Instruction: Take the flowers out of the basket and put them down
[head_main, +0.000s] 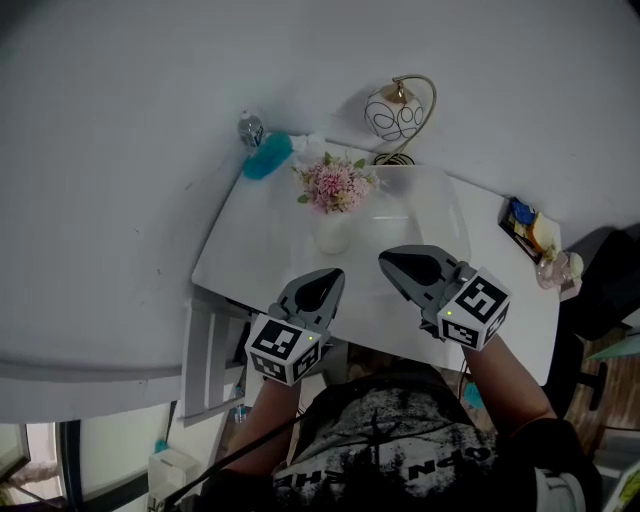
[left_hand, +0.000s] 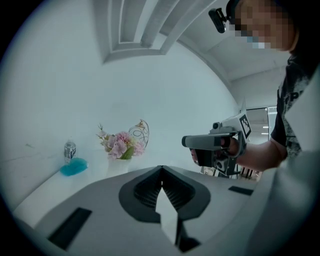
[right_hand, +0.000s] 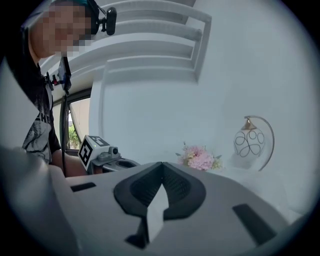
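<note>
A bunch of pink flowers stands in a small white holder near the middle of the white table. Both grippers hover at the near edge, short of the holder. My left gripper is shut and holds nothing; its tip points at the holder from the near left. My right gripper is shut too, empty, just right of the holder. In the left gripper view the flowers show far ahead past the shut jaws of the left gripper. In the right gripper view the flowers lie beyond the right gripper.
A gold wire lamp with a round globe stands behind the flowers. A teal object and a small bottle sit at the table's far left corner. Small items lie along the right edge. White walls close in behind.
</note>
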